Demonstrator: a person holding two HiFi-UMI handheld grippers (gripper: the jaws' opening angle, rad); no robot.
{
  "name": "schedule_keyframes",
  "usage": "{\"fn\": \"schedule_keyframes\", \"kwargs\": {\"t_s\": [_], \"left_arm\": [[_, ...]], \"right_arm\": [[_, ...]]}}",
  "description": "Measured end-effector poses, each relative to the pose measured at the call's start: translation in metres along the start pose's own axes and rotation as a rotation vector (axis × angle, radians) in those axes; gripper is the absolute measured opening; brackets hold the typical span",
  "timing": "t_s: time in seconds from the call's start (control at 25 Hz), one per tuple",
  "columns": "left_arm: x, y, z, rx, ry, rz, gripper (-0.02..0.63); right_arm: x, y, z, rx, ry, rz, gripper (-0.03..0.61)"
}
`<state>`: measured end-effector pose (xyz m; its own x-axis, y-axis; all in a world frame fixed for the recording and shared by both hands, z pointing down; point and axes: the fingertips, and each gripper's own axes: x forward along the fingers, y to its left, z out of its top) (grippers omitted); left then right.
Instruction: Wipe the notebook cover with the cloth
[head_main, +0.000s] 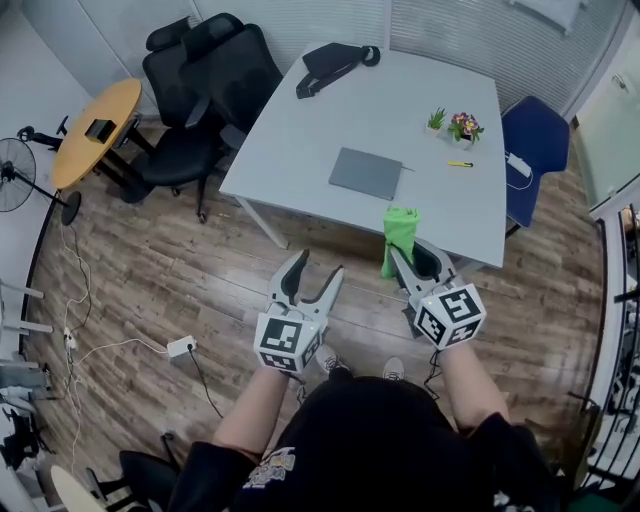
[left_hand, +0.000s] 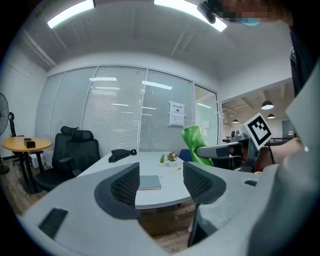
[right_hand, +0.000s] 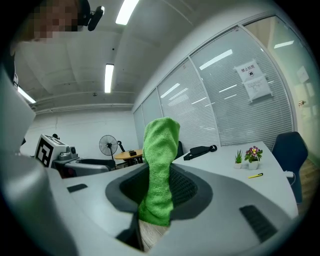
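Observation:
A grey notebook (head_main: 367, 172) lies flat on the white table (head_main: 290, 150), near its front edge; it also shows between the jaws in the left gripper view as the notebook (left_hand: 149, 182). My right gripper (head_main: 404, 256) is shut on a green cloth (head_main: 399, 238), which stands up from its jaws, the cloth (right_hand: 159, 170) filling the middle of the right gripper view. My left gripper (head_main: 316, 278) is open with nothing between its fingers. Both grippers hang over the wooden floor, short of the table.
On the table lie a black bag (head_main: 333, 64), two small potted plants (head_main: 452, 124) and a yellow pen (head_main: 460, 164). Black office chairs (head_main: 205, 90) stand at its left, a blue chair (head_main: 535, 150) at its right. A round wooden table (head_main: 96, 128), a fan (head_main: 14, 176) and floor cables (head_main: 120, 345) are left.

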<state>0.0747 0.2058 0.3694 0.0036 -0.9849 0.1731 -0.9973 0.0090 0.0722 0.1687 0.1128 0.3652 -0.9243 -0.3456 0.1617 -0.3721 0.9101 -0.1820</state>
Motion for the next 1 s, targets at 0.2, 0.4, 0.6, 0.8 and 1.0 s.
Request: {"fn": "schedule_keyframes", "kwargs": {"t_s": [0.2,0.4,0.6,0.8,1.0], "left_arm": [[-0.001,0.031,0.001,0.005,0.004,-0.030,0.261],[-0.004,0.054,-0.001,0.015,0.012,-0.055,0.259],[-0.006,0.070,-0.002,0.015,0.011,-0.062,0.261],[0.003,0.075,-0.005,0.000,0.019,-0.067,0.259],[0.028,0.078,-0.008,-0.018,0.035,-0.061,0.259]], "right_arm": [[0.025,0.010,0.004,0.001,-0.005,-0.031,0.112],[0.047,0.019,0.005,0.006,-0.017,-0.053,0.112],[0.062,0.024,0.004,0.012,-0.020,-0.064,0.112],[0.070,0.017,0.006,0.012,-0.014,-0.072,0.112],[0.079,-0.008,0.009,0.013,-0.006,-0.074,0.112]]}}
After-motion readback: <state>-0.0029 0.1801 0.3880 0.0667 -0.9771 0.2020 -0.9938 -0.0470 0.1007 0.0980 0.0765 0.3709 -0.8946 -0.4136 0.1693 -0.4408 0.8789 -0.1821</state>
